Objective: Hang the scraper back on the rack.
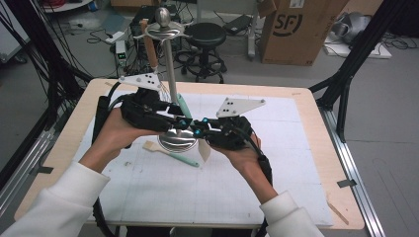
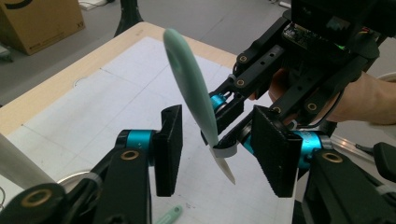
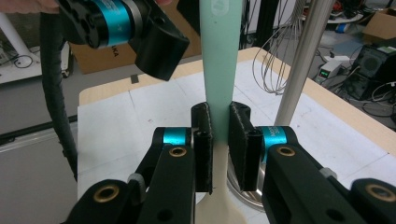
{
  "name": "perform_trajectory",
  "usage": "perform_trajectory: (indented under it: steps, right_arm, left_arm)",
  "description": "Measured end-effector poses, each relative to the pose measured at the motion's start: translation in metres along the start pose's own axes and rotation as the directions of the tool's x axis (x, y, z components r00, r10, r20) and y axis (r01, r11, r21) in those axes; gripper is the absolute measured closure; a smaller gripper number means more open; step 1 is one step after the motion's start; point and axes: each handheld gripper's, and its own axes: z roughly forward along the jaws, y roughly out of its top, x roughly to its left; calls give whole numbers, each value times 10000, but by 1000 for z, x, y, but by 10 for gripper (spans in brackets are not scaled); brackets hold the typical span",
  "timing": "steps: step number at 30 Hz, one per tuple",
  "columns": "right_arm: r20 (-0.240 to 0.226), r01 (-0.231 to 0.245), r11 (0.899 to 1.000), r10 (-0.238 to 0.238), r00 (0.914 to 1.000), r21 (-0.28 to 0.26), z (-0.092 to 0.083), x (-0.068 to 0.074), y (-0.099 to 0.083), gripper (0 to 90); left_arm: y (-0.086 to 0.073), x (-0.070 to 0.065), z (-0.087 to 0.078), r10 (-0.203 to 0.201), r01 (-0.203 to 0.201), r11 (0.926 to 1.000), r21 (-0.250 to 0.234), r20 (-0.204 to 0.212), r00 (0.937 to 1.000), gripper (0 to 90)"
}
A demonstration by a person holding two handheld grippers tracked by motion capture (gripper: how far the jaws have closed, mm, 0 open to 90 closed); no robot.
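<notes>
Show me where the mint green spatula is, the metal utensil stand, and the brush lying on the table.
mint green spatula (image 3: pixel 219 60), right gripper view, on its handle above the jaws.
metal utensil stand (image 1: pixel 169 69), high view, on its upright pole.
brush (image 1: pixel 185 160), high view, on its green handle.

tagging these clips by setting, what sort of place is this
Probably a lab or workshop, not a kitchen: a gridded mat on the table, cables tangled over the floor, a cardboard box and a stool behind.
</notes>
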Motion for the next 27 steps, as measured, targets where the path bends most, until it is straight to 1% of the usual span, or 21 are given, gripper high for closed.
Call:
perform_trajectory:
  steps: [3,7,16,20,23,24,27]
  right_arm:
    - [67,33,10000,-33,10000,-21,1,0,0,807]
    - [151,-163,9999,162,9998,29,1,1,0,807]
    - [157,-104,9999,103,9998,45,4,2,1,807]
    - [177,-90,9999,89,9998,51,5,3,2,807]
    - [160,-64,10000,64,9999,33,5,3,2,807]
    - [235,1,10000,-1,9997,35,6,4,2,807]
    - [263,27,10000,-28,9997,70,7,5,2,807]
  left_arm:
    - [0,0,1,28,-28,10000,40,-66,10000,594]
    - [0,1,2,5,-4,10000,85,-161,9999,625]
    - [2,2,4,-90,92,10000,37,-415,9991,673]
    - [2,2,3,-137,139,9999,41,-558,9983,723]
    - [2,3,3,-155,158,9999,48,-526,9985,751]
    - [2,3,3,-146,149,9999,67,-511,9986,754]
    - [2,4,3,-269,273,9996,81,-431,9987,767]
